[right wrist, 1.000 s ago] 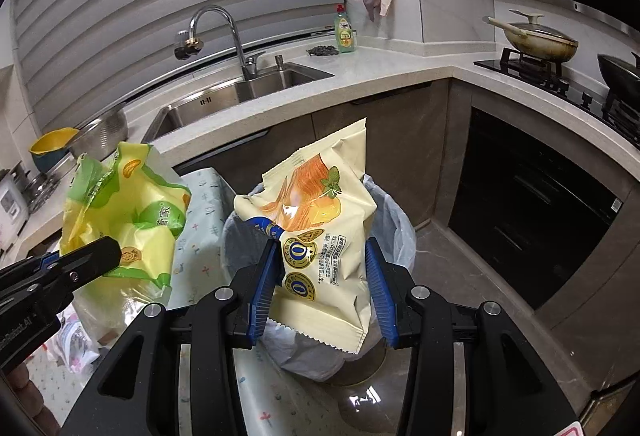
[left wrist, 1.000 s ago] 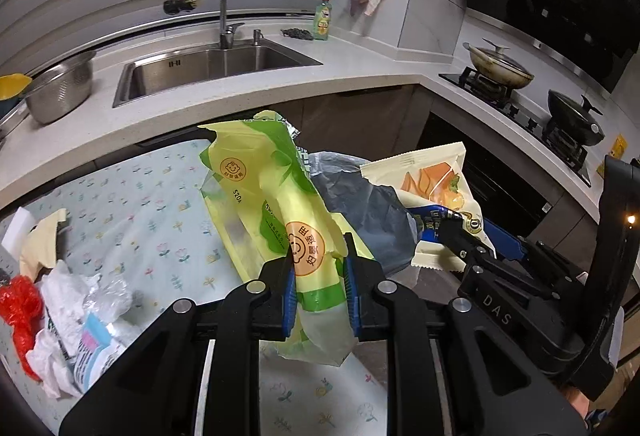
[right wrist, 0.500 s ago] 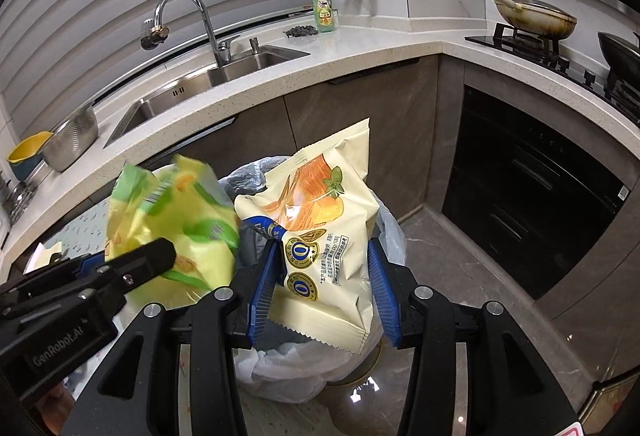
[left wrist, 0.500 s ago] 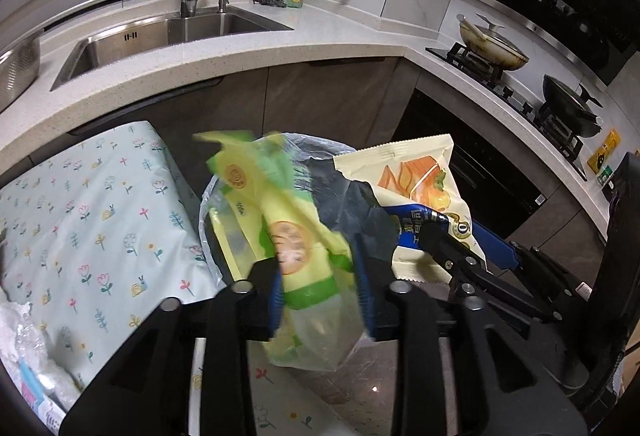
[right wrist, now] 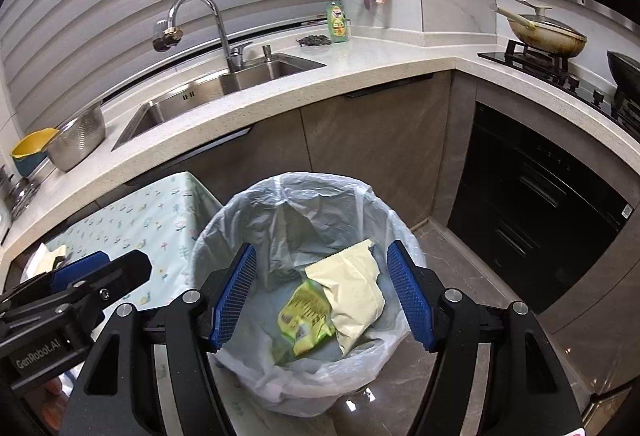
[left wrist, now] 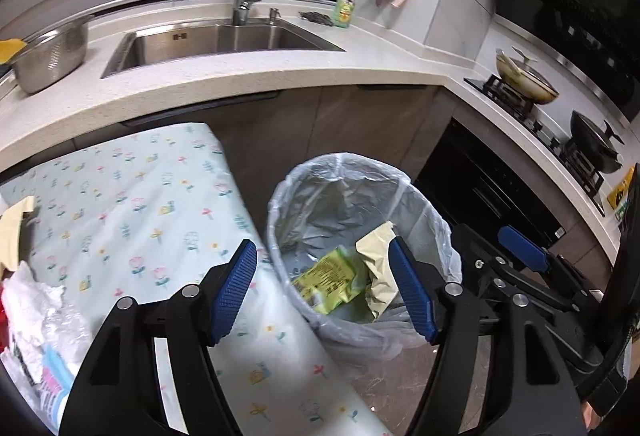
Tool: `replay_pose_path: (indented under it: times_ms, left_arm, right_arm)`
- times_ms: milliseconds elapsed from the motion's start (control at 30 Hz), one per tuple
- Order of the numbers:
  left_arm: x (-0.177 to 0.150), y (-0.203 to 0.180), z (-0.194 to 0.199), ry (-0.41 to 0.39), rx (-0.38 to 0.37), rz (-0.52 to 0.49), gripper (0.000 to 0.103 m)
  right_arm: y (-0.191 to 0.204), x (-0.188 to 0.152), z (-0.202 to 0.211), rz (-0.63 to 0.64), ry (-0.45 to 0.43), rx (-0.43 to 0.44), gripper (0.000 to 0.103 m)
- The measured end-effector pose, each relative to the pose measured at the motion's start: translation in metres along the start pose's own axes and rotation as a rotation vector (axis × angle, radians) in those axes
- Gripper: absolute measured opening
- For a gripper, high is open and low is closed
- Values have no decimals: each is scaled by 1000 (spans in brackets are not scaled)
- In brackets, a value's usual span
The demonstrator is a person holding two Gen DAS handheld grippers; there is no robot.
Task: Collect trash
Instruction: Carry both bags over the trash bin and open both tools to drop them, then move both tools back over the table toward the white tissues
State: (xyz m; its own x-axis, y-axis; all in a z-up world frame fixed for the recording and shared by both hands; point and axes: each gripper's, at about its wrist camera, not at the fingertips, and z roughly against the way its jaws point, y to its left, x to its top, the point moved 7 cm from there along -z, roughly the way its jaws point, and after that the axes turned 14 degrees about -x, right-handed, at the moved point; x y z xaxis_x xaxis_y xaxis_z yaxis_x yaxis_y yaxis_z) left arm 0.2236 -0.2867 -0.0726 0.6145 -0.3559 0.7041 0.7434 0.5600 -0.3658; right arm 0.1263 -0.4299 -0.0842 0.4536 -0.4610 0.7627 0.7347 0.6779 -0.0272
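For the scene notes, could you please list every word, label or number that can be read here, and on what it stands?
"GenRobot.AI": on the left gripper body.
Green wrapper in the bin: print blurred.
Soap bottle label: too small.
Sink stamp: unclear.
Cream wrapper: none visible.

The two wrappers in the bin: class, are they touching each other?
Touching. The right wrist view shows the cream wrapper overlapping the green wrapper inside the bin.

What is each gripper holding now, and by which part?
Nothing. Both the left gripper and right gripper are opening, empty; the two wrappers lie in the bin.
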Motion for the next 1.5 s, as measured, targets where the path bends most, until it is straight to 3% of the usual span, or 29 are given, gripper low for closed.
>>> replay_pose_path:
  times_ms: [100,500,733,967,1200,1367,1500]
  left_arm:
    - [0,13,22,-31,43,16,74]
    - [-31,95,119,-93,236,154,76]
    - [-62,147,179,-128,322,248,85]
    - [-98,198,221,-139,371,364,86]
    - [-130,231,220,-97,365,449,85]
    - [-142,234,205,-56,334,458,76]
    - [-149,236,196,-26,296,471,54]
  right_arm:
    - [12,0,14,13,-12,20,69]
    - [101,-19,72,122,-35,153,69]
    - [166,-42,100,203,-22,237,69]
    - [236,-67,122,294,-13,311,69]
    - [289,-93,128,378,7,350,69]
    - [306,-106,123,403,33,353,68]
    - [315,-111,118,423,45,356,66]
